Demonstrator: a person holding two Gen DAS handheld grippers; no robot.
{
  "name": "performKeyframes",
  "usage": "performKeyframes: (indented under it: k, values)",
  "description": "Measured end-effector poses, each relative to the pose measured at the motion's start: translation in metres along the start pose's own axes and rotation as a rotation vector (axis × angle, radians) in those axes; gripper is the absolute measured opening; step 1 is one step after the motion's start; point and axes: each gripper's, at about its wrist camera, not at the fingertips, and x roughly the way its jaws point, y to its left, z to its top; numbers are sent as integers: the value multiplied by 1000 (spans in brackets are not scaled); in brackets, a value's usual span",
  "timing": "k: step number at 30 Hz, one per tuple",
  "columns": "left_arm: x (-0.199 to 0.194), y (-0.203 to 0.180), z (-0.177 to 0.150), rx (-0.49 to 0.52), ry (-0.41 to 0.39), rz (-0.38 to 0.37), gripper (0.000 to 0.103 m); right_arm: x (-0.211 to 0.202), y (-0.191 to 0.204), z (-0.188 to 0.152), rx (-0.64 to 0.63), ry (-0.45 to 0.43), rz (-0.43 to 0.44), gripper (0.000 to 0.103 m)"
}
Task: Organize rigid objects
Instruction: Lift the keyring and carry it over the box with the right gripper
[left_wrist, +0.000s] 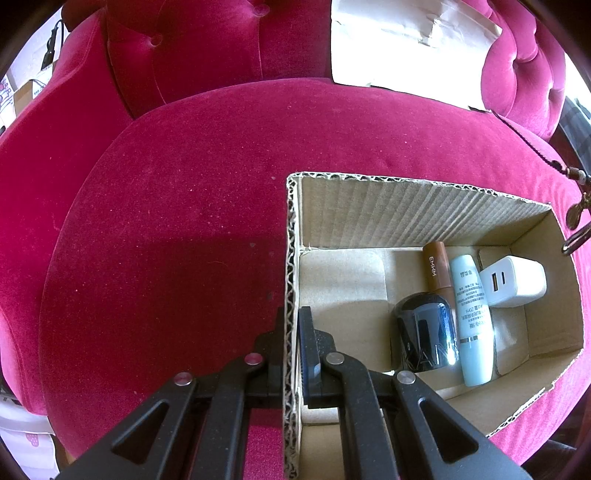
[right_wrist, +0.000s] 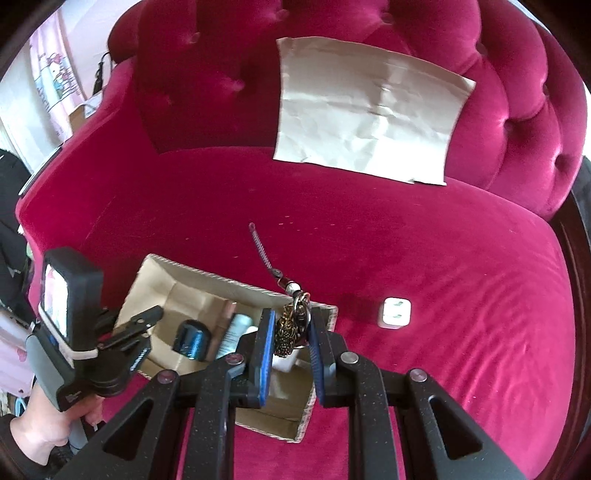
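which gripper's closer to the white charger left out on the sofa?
Right. The right gripper, shut on the keychain, hangs over the box beside the charger; the left gripper clamps the box's far wall.

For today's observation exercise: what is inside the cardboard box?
Inside the cardboard box lie a brown tube, a pale blue tube, a dark shiny bottle and a white charger. The left gripper hides the near corner.

- Left gripper is clamped on the near-left wall of the cardboard box, one finger outside, one inside.
- Inside lie a dark glossy jar, a brown tube, a pale blue tube and a white charger.
- The box sits on the red velvet sofa.
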Motion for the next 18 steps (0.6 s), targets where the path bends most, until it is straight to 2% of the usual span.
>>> performKeyframes:
  k: [18]
  values:
    - [3, -4, -3, 2, -2, -1, 5, 27, 45, 2, -59, 36, 62, 18]
